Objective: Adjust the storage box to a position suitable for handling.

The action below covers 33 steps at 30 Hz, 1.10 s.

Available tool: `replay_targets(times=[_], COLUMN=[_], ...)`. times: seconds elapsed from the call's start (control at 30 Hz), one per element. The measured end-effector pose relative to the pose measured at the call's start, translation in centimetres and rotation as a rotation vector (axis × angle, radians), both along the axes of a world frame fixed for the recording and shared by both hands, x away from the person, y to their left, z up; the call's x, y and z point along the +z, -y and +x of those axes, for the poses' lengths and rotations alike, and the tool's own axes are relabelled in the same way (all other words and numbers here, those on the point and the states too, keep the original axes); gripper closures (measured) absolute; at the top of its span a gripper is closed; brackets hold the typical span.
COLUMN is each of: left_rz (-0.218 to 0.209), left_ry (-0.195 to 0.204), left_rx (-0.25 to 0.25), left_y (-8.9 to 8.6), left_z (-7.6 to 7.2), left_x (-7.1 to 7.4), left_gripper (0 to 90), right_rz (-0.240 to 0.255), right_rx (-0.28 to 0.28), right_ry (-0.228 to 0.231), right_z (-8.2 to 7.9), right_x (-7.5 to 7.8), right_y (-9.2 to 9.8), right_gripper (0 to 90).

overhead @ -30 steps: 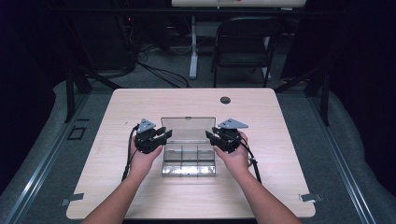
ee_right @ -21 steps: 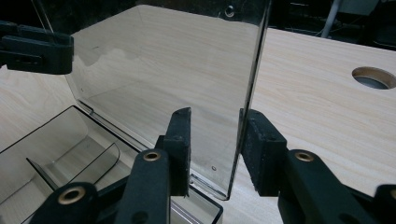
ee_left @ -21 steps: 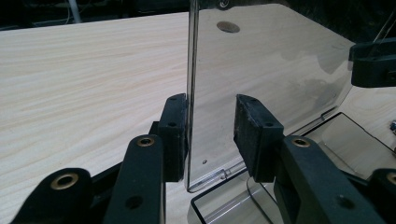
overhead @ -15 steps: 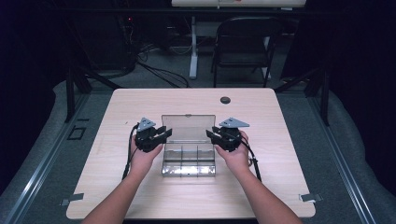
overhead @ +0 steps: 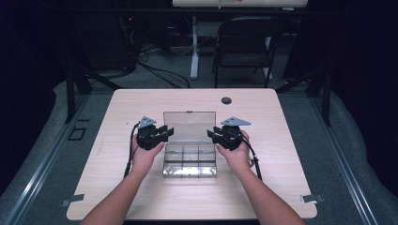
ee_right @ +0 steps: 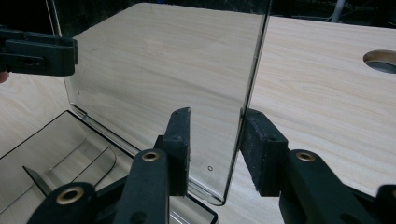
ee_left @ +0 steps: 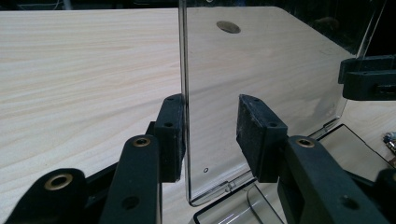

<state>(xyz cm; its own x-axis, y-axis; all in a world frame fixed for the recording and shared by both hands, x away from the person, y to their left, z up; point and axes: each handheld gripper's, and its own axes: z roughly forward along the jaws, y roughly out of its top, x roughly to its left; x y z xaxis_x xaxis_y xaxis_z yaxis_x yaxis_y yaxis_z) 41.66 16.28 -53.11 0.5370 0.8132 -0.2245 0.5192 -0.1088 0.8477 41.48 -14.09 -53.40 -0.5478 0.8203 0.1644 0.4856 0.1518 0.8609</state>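
Lid [ee_left: 261, 70] of the clear plastic box is what both our claws stand at, and it is raised nearly upright at the back of the box. In the left gripper view, the left gripper [ee_left: 212, 135] has its jaws apart with the lid's edge between them; the edge lies against the left pad, while the other pad is clearly away from the lid, and these jaws have just been opening. In the right gripper view, the right gripper [ee_right: 215, 149] also has its jaws on both sides of the opposite edge; the edge sits at the right pad and a gap stays to the left one, so we do not see a firm clamp. Below the lid is the box [overhead: 189, 161] with its small compartments, in the middle of the wooden table [overhead: 141, 197]. Farther back on the table is a dark round hole [overhead: 226, 100].
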Motion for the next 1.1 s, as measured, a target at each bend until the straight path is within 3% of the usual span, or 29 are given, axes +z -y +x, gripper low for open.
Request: replay_targets(times=[0.27,0.43,0.77,1.1], left_rz=[0.003,-0.028,-0.007,-0.033], left_ry=[-0.01,-0.02,-0.027,-0.048], left_rx=[0.003,0.009,0.009,0.014], left_y=[0.0,0.0,0.1,0.0], left_z=[0.4,0.7,1.3,1.8], left_x=[-0.3,-0.6,-0.9,-1.4], left_gripper=[62.4,62.4,63.0,61.8], right_rz=[0.017,0.011,0.025,0.047], right_rx=[-0.006,-0.007,-0.018,-0.026], right_ry=[-0.016,-0.017,-0.038,-0.066], right_z=[0.5,0.7,1.2,1.8], right_x=[-0.2,-0.4,-0.8,-1.2], right_y=[0.0,0.0,0.0,0.1], right_gripper=[64.3,64.5,64.5,64.3])
